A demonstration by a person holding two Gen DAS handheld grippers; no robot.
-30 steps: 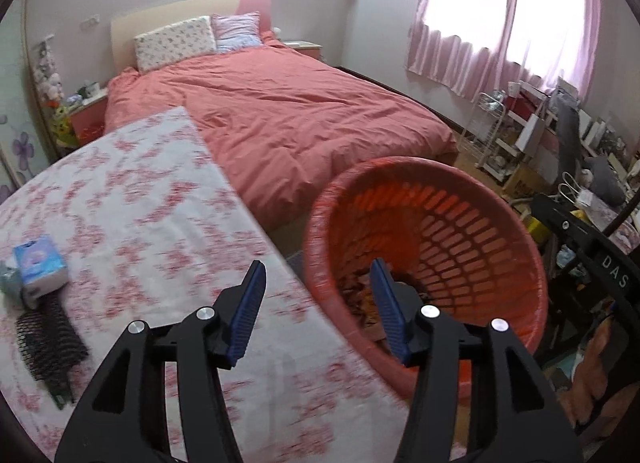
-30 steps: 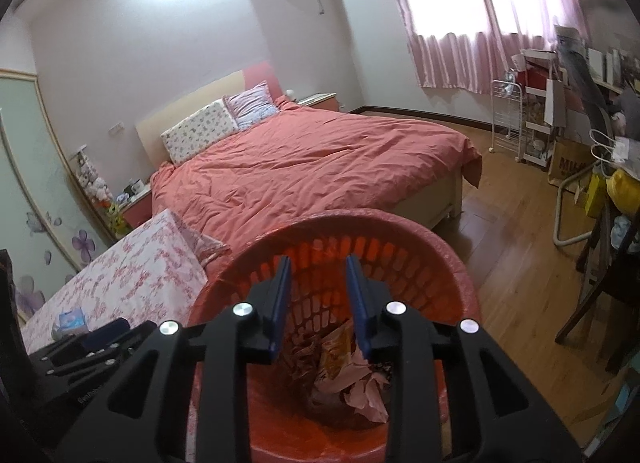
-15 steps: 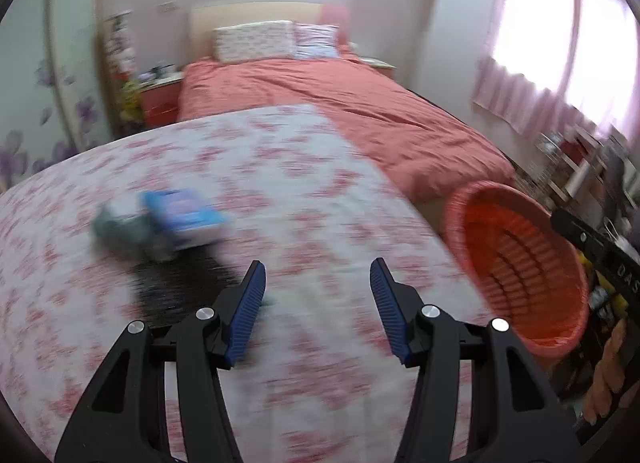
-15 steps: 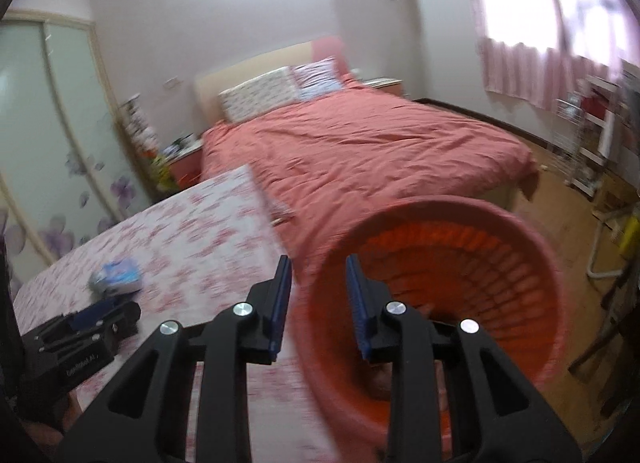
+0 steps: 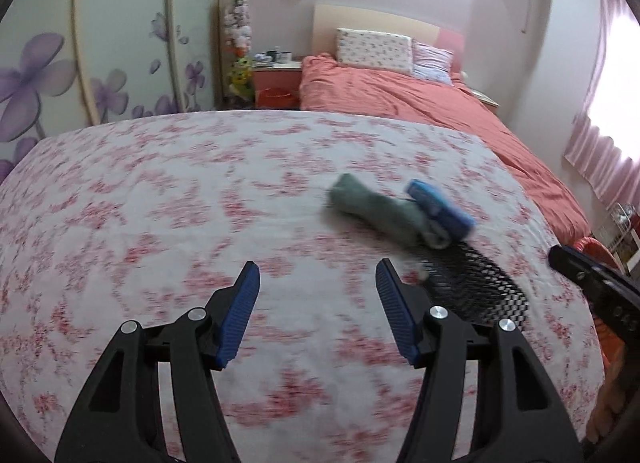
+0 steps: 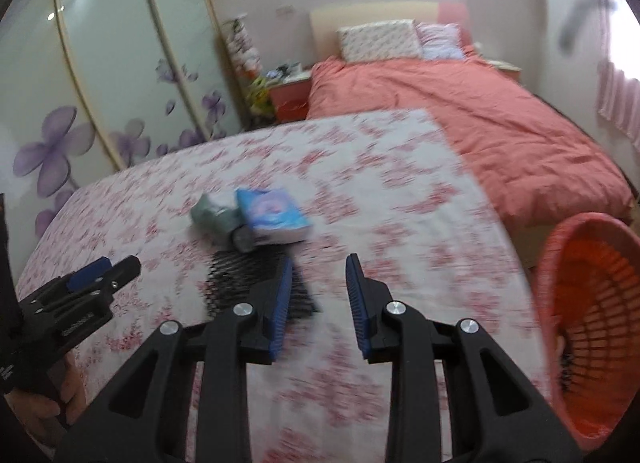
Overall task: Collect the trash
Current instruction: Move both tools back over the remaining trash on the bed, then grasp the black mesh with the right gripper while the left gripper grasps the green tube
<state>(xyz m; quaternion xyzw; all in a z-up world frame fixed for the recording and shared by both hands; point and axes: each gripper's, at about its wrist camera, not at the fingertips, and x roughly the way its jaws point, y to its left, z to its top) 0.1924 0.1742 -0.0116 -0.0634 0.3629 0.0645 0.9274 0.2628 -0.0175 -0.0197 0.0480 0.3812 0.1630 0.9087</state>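
Observation:
On the pink-flowered table cloth (image 5: 160, 203) lie a grey-green rolled cloth (image 5: 376, 211) (image 6: 214, 217), a blue tissue pack (image 5: 440, 209) (image 6: 274, 215) and a black mesh net (image 5: 476, 283) (image 6: 240, 275), close together. My left gripper (image 5: 318, 313) hovers over the table to the left of them, its jaws opening with nothing between them. My right gripper (image 6: 318, 303) is open and empty just right of the net. The orange slatted basket (image 6: 592, 323) stands off the table's right edge.
A bed with a coral cover (image 6: 460, 115) lies beyond the table. Wardrobe doors with purple flowers (image 5: 80, 63) fill the left wall, with a pink nightstand (image 5: 276, 83) beside the bed. A hand (image 6: 44, 411) holds the left gripper's handle (image 6: 80, 303).
Both grippers have swung left, away from the basket and over the table. The cloth, tissue pack and net now sit near the middle of both views. The left jaws stand wider.

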